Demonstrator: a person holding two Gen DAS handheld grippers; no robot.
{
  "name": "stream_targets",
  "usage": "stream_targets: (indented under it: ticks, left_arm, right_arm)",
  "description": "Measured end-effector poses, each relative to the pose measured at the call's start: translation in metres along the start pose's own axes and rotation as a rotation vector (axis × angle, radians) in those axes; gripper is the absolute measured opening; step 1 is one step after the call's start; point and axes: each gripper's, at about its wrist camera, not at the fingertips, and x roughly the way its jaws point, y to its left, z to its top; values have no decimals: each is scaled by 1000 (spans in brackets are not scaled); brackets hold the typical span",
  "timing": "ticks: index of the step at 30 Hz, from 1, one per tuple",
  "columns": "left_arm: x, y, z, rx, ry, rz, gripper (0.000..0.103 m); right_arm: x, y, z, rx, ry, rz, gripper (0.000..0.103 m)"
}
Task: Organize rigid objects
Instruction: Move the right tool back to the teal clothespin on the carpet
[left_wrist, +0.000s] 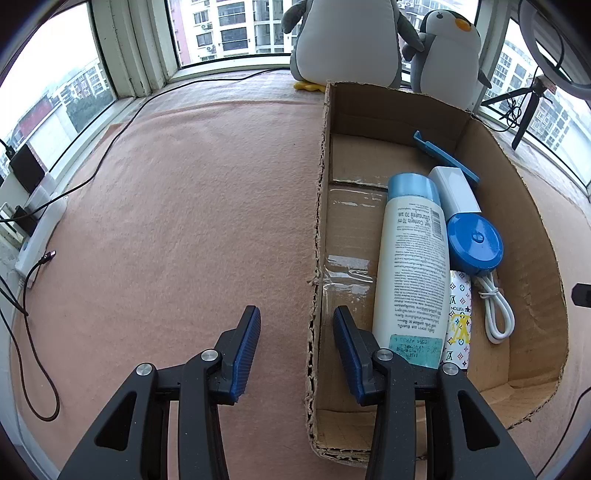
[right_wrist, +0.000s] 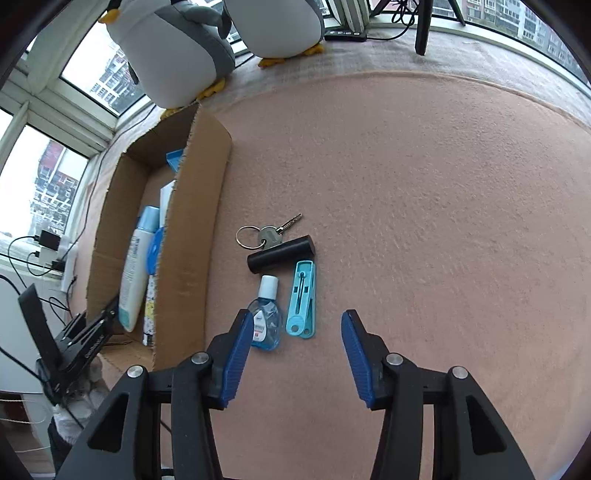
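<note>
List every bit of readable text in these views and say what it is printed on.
"Net Contents 70 ml": white bottle in the cardboard box, upside down to the camera; its smaller print and teal sticker are too small to read.
"VUITTON": patterned card beside it.
Small clear bottle on the mat: label blurred.

We see a cardboard box (left_wrist: 517, 206) at the right of the left wrist view, holding a white lotion bottle (left_wrist: 410, 273) lying flat, a blue round case (left_wrist: 474, 243) and a white cable (left_wrist: 496, 310). At the centre of the right wrist view, keys (right_wrist: 267, 232), a black cylinder (right_wrist: 281, 254), a small clear bottle (right_wrist: 265, 317) and a teal case (right_wrist: 302, 299) lie close together on pink felt.
</note>
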Motion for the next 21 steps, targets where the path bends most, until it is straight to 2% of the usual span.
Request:
stream_targets:
  ticks: [21]
  left_arm:
    - [-1, 1, 0, -5, 1, -1, 45]
  right_arm:
    - [42, 15, 14, -64, 71, -113, 22]
